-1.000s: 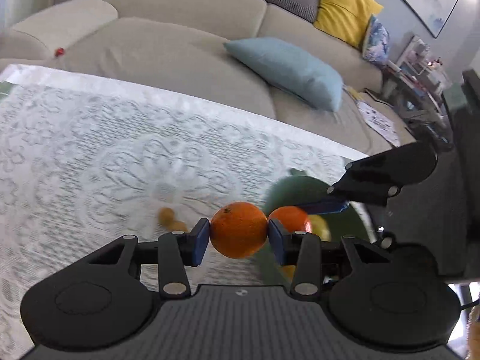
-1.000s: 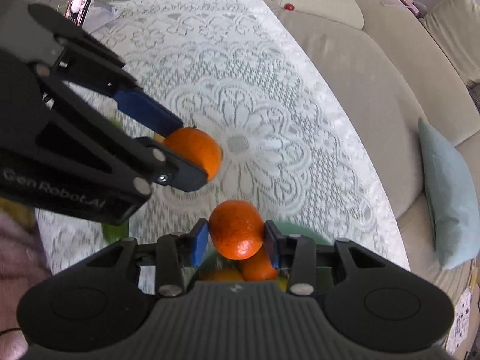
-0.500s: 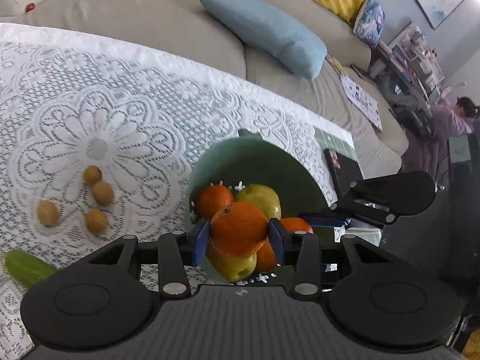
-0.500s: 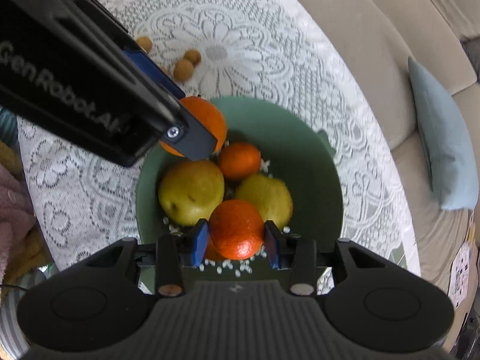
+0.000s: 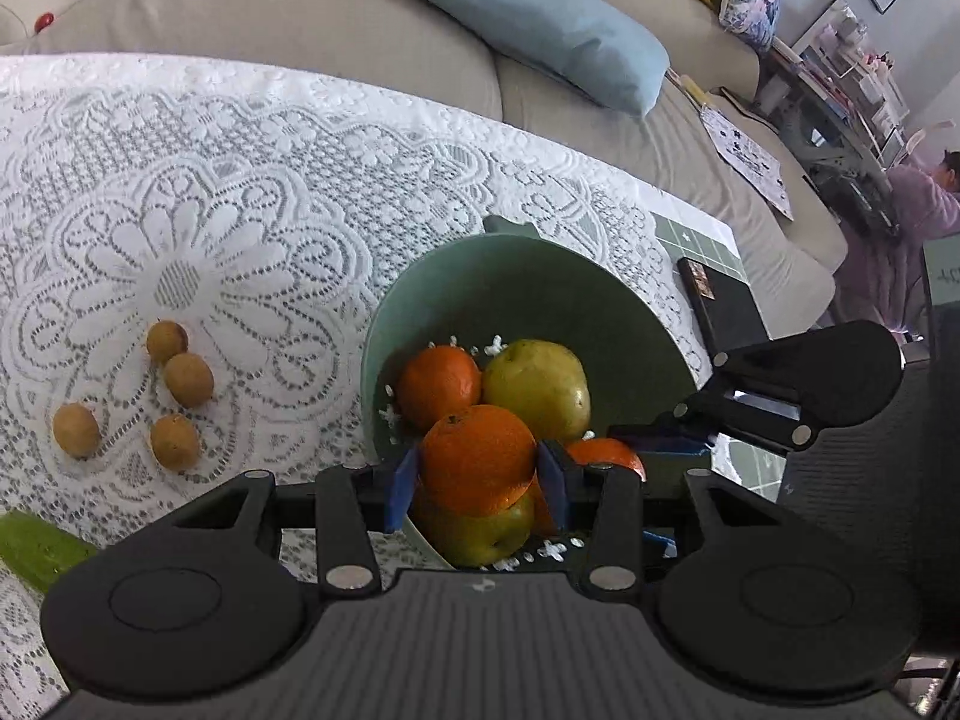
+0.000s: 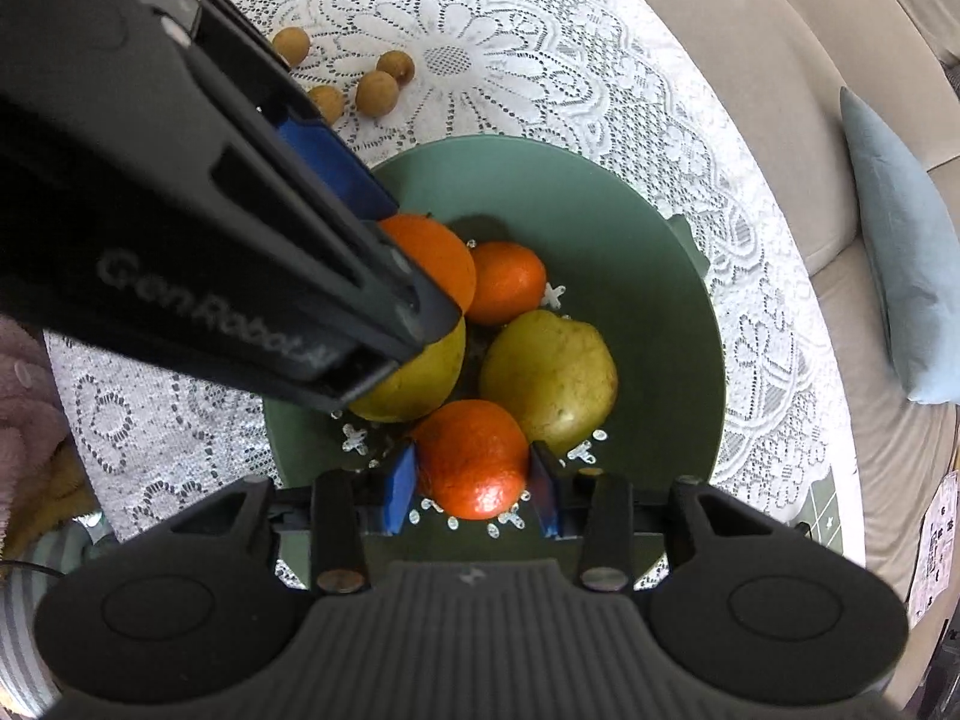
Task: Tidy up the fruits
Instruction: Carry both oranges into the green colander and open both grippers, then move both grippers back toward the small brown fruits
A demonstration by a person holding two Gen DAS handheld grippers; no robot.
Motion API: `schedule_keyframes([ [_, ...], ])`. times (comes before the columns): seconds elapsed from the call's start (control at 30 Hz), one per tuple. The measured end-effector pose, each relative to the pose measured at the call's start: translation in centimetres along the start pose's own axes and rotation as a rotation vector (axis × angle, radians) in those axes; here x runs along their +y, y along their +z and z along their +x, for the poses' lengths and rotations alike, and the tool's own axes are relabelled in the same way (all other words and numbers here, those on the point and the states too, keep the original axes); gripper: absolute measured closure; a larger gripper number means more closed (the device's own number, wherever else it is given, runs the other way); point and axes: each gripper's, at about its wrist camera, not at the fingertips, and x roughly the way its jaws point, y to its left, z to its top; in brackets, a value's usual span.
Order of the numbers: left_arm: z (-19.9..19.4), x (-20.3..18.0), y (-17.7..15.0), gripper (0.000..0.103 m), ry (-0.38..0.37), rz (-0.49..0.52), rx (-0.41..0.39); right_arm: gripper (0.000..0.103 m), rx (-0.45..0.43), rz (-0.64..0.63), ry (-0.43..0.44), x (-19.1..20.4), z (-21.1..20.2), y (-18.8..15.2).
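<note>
Left tongs (image 5: 477, 483) closed on an orange (image 5: 477, 459), blue pads pressed to both its sides. The fruit hangs over the near rim of the green bowl (image 5: 540, 276), just above a yellow-green pear (image 5: 480, 531); contact with the pear cannot be told.

Right tongs (image 6: 474, 489) closed on a second orange (image 6: 474, 459), pads tight against it. This one sits low in the bowl (image 6: 660, 300) at the near side, beside a pear (image 6: 549, 381); whether it rests on the bowl floor cannot be told.

Inside the bowl: two pears and one loose orange (image 6: 507, 282) toward the far side, touching the fruit beside it. Small white star-shaped bits (image 6: 354, 438) scattered on the bowl floor.

Bowl stands near the right edge of the desk (image 5: 240, 180), which wears a white lace cloth. Four small brown round fruits (image 5: 180, 396) lie loose on the lace left of the bowl, well apart from it, near the big flower pattern. A green thing (image 5: 36, 546) at the desk's near left edge, only partly in view.

Beyond the far edge of the desk: beige sofa (image 5: 300, 18) with a light blue cushion (image 5: 540, 30). From the right wrist view, the left tool (image 6: 210, 210) crosses the upper left, its orange above the bowl's left side.
</note>
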Motion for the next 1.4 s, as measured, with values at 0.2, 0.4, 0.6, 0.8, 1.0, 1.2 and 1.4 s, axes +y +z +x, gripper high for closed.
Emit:
schedule_keyframes([
  [0.2, 0.2, 0.0, 0.3, 0.055, 0.006, 0.006, -0.006, 0.065, 0.01, -0.016, -0.018, 0.7, -0.1, 0.0],
  [0.4, 0.2, 0.1, 0.4, 0.051, 0.008, 0.02, 0.0, 0.064, 0.022, -0.024, -0.03, 0.9, -0.1, 0.2],
  [0.6, -1.0, -0.3, 0.4, 0.044, 0.031, 0.06, -0.043, 0.051, 0.007, -0.016, -0.055, 0.8, -1.2, 0.3],
  [0.8, -2.8, -0.2, 0.2, 0.043, 0.019, 0.068, -0.078, 0.037, -0.025, -0.018, -0.075, 1.3, -2.7, 0.6],
  [1.0, -4.9, 0.2, -0.3, 0.043, 0.006, 0.075, -0.115, 0.037, -0.065, -0.025, -0.131, 2.8, -4.2, 0.7],
  [1.2, -7.3, 0.3, -1.0, 0.042, 0.029, 0.116, -0.174, 0.03, -0.163, 0.067, -0.142, 3.4, -6.1, 1.0],
  [1.4, -9.3, 1.6, -2.0, 0.041, 0.035, 0.12, -0.209, 0.03, -0.307, 0.19, -0.092, 5.0, -7.7, 1.3],
])
